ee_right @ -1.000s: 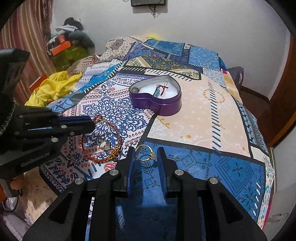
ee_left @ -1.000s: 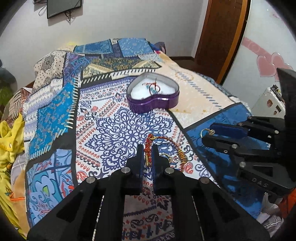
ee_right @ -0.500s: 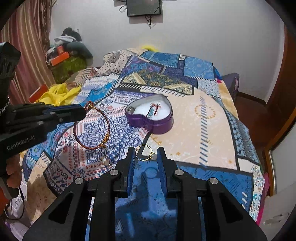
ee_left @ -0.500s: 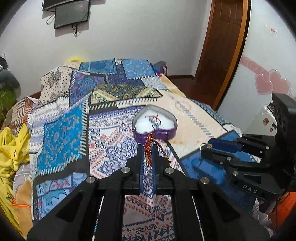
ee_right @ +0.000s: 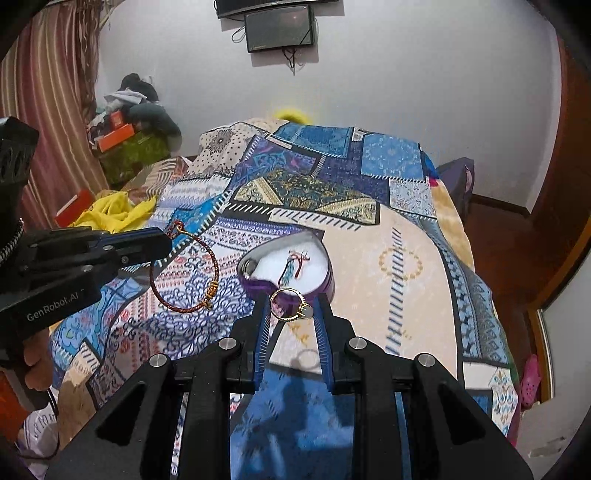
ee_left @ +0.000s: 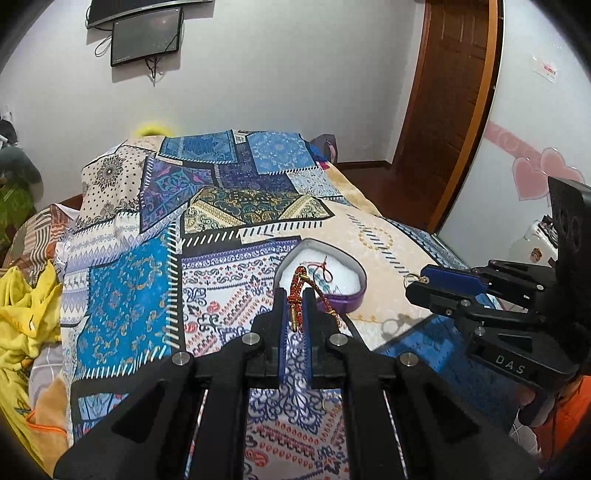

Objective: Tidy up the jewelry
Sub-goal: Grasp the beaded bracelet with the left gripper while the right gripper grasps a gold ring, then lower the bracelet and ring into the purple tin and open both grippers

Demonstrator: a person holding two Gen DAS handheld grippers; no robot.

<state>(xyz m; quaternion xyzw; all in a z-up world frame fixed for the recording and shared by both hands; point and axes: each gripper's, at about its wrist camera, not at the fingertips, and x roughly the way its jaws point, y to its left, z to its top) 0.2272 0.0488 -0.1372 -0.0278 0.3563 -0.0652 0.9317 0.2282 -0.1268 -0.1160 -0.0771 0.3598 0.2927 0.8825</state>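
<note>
Patchwork bedding in blues, creams and purples is covering the bed [ee_left: 229,221], with a screen [ee_left: 147,35] hanging on the white wall behind and a brown door [ee_left: 450,92] standing to the right.

From the left wrist view, the left gripper [ee_left: 294,295] is pinching a red-and-gold cord bracelet [ee_left: 295,291] between nearly closed fingers, the loop dangling off to one side above the quilt. Just beyond the fingertips a purple heart-shaped box [ee_left: 354,301] is sitting on the bed, its white lining already carrying a small red-threaded piece [ee_left: 325,267]. Off to the right, the right gripper [ee_left: 415,286] is hanging in the air with a thin gold ring [ee_left: 410,277] peeking out at its tip.

From the right wrist view, the right gripper [ee_right: 292,308] is clamping that ring [ee_right: 290,304] across its width, jaws narrowed to fit it, a pale stone seeming to sit on one side, though it is too small to be sure. The box [ee_right: 330,275] is lying just ahead and below. At the left, the other gripper [ee_right: 162,240] is holding the bracelet [ee_right: 184,273] up so it is swinging free over the bedding.

So one item is looking stowed, and two are in the air, not yet dropped in; nothing else loose is showing on the quilt, so those two drops may well be finishing the job.
</note>
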